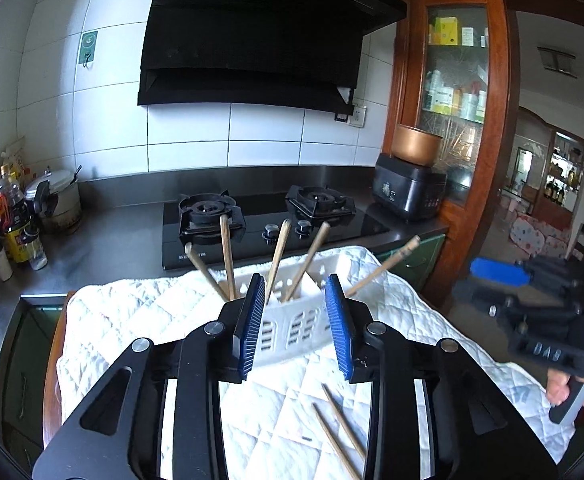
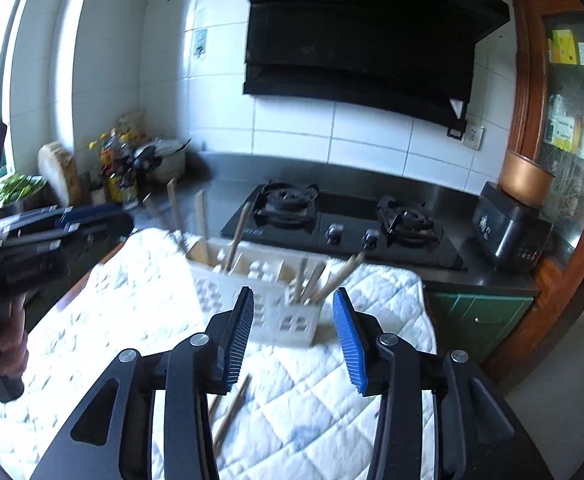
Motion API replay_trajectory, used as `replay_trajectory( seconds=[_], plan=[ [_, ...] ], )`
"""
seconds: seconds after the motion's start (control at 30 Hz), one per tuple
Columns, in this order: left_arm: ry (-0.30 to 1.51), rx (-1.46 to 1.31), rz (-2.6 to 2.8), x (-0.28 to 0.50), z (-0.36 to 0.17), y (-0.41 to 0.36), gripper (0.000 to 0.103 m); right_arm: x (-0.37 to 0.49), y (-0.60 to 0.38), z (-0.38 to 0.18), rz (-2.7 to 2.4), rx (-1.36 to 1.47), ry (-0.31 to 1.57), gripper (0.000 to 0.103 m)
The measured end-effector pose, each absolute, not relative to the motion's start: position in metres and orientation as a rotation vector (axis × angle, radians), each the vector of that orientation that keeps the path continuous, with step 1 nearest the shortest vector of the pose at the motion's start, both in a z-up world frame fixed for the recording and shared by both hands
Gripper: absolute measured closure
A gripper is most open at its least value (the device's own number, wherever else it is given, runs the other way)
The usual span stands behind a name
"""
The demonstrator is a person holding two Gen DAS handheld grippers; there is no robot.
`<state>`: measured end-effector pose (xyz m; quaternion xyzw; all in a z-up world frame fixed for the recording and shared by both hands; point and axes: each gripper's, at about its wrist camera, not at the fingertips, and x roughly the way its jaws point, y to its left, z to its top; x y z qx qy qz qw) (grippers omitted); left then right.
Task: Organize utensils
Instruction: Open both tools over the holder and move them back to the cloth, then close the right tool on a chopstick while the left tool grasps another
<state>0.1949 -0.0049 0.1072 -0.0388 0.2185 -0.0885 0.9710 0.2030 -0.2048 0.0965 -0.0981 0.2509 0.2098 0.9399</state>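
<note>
Here, left claw wide, empty, before white caddy of chopsticks; right claw likewise wide (two loose chopsticks on quilted cloth).

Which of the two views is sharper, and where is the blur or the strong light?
Left wrist view: sharp, the white basket and chopsticks on the cloth crisp; straight lines bend near the edges. Right wrist view: motion blur smears the basket and the left gripper; bright window light washes out its left edge.
</note>
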Motion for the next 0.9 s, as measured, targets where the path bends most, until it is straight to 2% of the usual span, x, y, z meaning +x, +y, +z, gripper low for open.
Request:
replay_trajectory(
  seconds=[0.13,0.27,0.4,0.7,0.9],
  plan=[
    [0.450,-0.112,-0.177,0.166,0.094,-0.001,0.057,0.172,-0.205,0.070,0.446,-0.201,0.541,0.057],
    [0.446,-0.126,-0.154,0.138,0.081,0.004,0.051,0.150,-0.200,0.035,0.454,-0.194,0.598,0.057],
    [0.445,-0.138,-0.114,0.113,0.066,0.013,0.050,0.136,-0.193,0.001,0.463,-0.175,0.665,0.057],
    [0.477,-0.211,-0.026,0.074,0.035,0.041,0.049,0.122,-0.182,-0.068,0.435,-0.107,0.806,0.072],
    [0.518,-0.275,0.015,0.065,0.015,0.062,0.049,0.127,-0.172,-0.086,0.439,-0.066,0.860,0.079]
  ],
)
